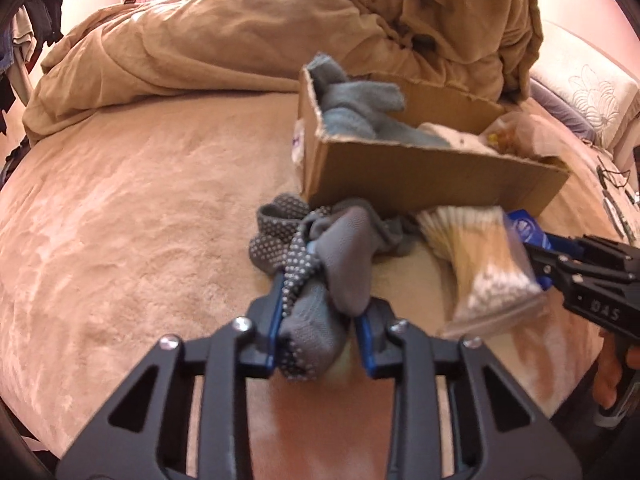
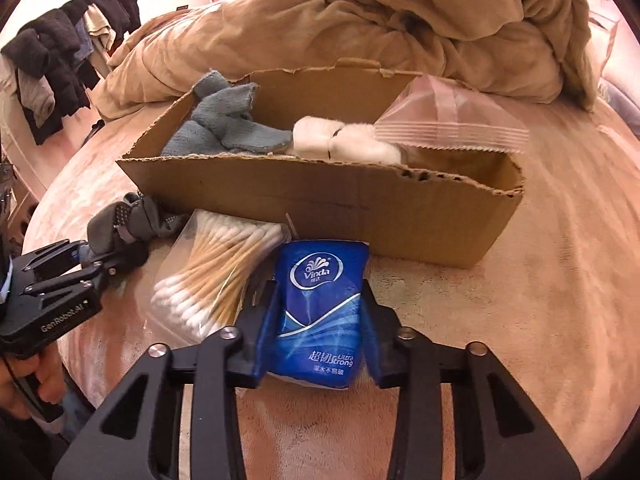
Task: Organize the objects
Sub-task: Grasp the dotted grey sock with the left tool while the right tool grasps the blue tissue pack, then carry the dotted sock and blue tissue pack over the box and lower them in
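Note:
A cardboard box stands on the bed and also shows in the right wrist view. It holds a grey-blue cloth, white fluffy items and a clear zip bag. My left gripper is shut on grey dotted socks in front of the box. My right gripper is shut on a blue Vinda tissue pack near the box's front wall. A bag of cotton swabs lies between the two grippers; it also shows in the left wrist view.
A crumpled tan duvet is heaped behind the box. A pillow lies at the far right. Dark clothes hang on a rack to the left of the bed. The bed sheet is pinkish plush.

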`<state>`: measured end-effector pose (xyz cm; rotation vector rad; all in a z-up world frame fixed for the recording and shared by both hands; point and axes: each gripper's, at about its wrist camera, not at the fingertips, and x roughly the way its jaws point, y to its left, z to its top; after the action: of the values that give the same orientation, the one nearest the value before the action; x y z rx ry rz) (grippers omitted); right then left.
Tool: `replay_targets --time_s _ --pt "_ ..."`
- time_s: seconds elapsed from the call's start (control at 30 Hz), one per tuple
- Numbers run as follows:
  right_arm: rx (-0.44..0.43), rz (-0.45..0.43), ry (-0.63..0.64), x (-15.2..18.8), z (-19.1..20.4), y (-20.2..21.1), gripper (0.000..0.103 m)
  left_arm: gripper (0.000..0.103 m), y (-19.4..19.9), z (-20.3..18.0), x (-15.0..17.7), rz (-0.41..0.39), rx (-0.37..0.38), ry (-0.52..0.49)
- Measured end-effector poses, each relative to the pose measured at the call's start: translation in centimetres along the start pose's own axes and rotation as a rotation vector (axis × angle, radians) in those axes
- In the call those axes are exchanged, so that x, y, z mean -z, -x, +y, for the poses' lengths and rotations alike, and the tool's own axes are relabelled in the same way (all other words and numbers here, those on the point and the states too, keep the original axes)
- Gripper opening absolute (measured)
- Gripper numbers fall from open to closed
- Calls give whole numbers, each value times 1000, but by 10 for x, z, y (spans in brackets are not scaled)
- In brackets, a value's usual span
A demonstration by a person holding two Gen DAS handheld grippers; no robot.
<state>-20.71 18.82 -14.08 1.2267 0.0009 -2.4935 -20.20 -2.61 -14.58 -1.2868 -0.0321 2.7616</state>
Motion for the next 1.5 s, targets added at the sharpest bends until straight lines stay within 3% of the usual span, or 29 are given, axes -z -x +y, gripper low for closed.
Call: replay_targets --time_s 0.2,0.37,0.63,1.0,1.5 --pt "60 -46 2 1 -3 21 26 31 32 -2 4 -48 9 15" --pt "81 -84 -6 -1 -7 46 26 31 54 -4 3 -73 20 24" --pt "77 -154 -10 -10 -5 95 26 31 97 -13 -5 -115 51 38" --pt "49 -257 -16 -34 -2 153 26 31 143 -28 -40 -193 55 24" --pt "18 -316 -40 -83 -24 164 27 31 141 -41 -100 -212 73 12"
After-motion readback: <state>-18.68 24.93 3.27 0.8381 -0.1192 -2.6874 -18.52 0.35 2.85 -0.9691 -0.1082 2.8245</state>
